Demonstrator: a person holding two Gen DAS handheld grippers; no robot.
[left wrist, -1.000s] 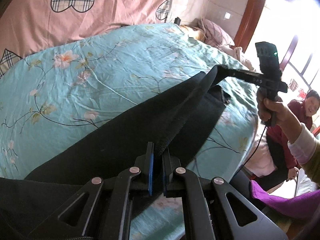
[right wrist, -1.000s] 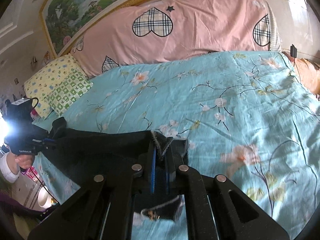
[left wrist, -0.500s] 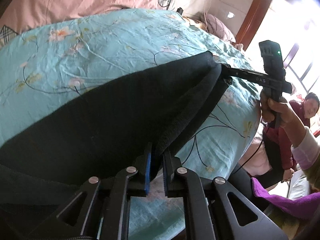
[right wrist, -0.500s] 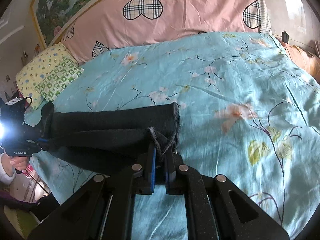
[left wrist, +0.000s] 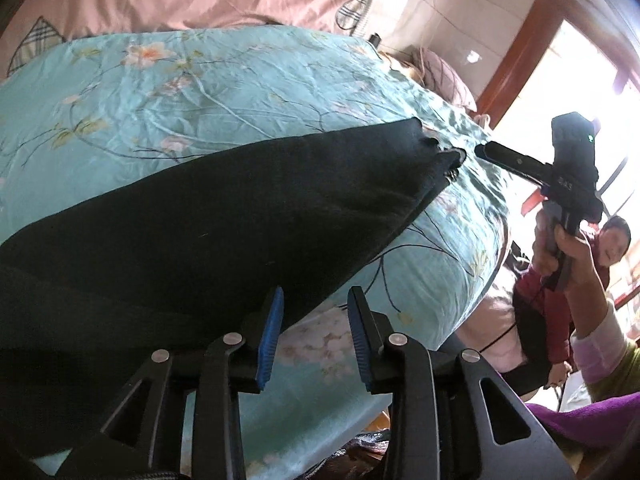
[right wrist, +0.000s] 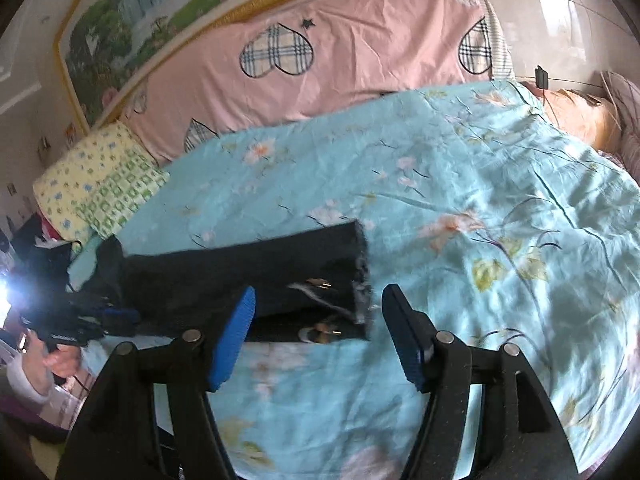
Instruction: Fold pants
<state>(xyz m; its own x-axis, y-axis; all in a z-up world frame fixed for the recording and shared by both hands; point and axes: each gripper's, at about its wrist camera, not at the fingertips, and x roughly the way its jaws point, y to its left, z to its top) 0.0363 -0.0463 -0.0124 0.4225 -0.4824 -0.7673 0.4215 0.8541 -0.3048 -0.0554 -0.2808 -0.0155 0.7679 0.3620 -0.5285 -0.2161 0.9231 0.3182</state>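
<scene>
The black pants (left wrist: 208,224) lie flat on the turquoise floral bedspread (left wrist: 224,80), folded lengthwise near the bed's front edge. My left gripper (left wrist: 314,332) is open and empty, its left finger just by the pants' near edge. In the right wrist view the pants (right wrist: 248,280) lie across the bed with the frayed hem end close to my right gripper (right wrist: 316,336), which is open and empty just behind that end. The right gripper also shows in the left wrist view (left wrist: 480,151), a little off the far end of the pants. The left gripper shows at the left of the right wrist view (right wrist: 116,316).
A long pink pillow with plaid hearts (right wrist: 320,60) lies along the headboard. A yellow-green pillow (right wrist: 100,176) sits at the bed's left. A seated person in red (left wrist: 560,280) is beside the bed, by a bright window. A purple cloth (left wrist: 580,420) lies low right.
Both grippers lowered the pants onto the bed, opened and let go. The pants now lie flat, and the right gripper has drawn back from the hem.
</scene>
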